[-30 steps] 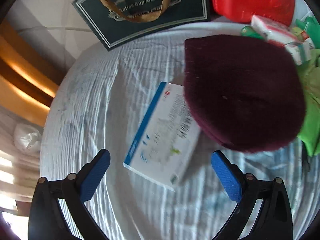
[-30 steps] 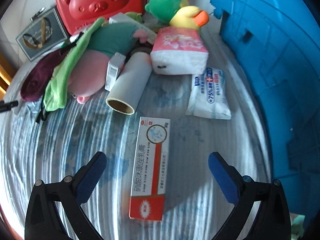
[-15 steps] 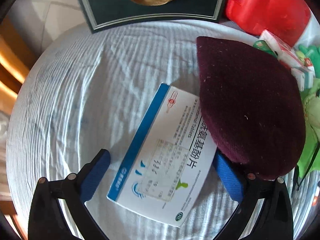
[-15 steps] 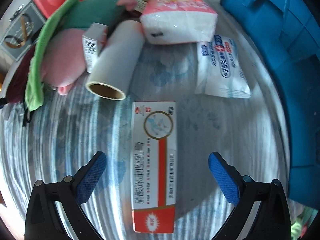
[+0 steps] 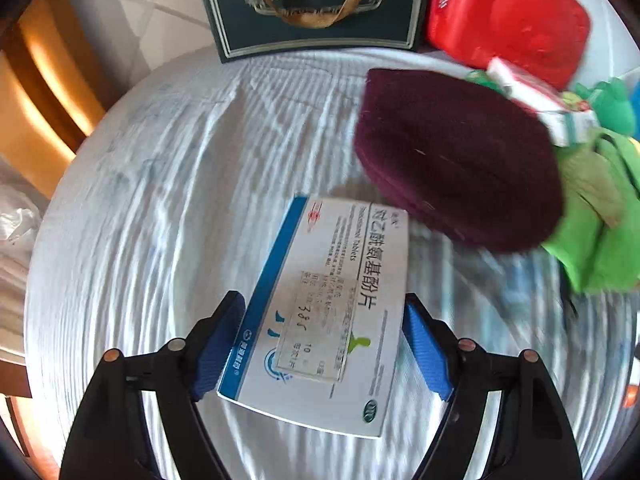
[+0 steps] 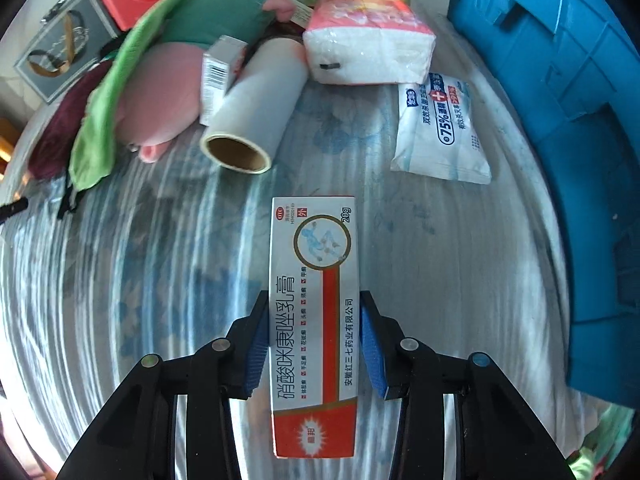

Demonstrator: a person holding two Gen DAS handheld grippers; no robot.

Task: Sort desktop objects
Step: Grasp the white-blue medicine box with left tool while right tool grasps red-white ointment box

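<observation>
Rumpled white cloth (image 5: 168,208) under 2 gripped boxes.

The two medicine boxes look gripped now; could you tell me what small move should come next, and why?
Probably lift both straight up. The left gripper pinches the blue-edged box and the right gripper pinches the red box, pads against their sides; a short lift should clear the cloth before carrying toward the blue crate.

Striped cloth (image 6: 460,280) bears roll (image 6: 252,120), wipes pack (image 6: 440,132).
</observation>
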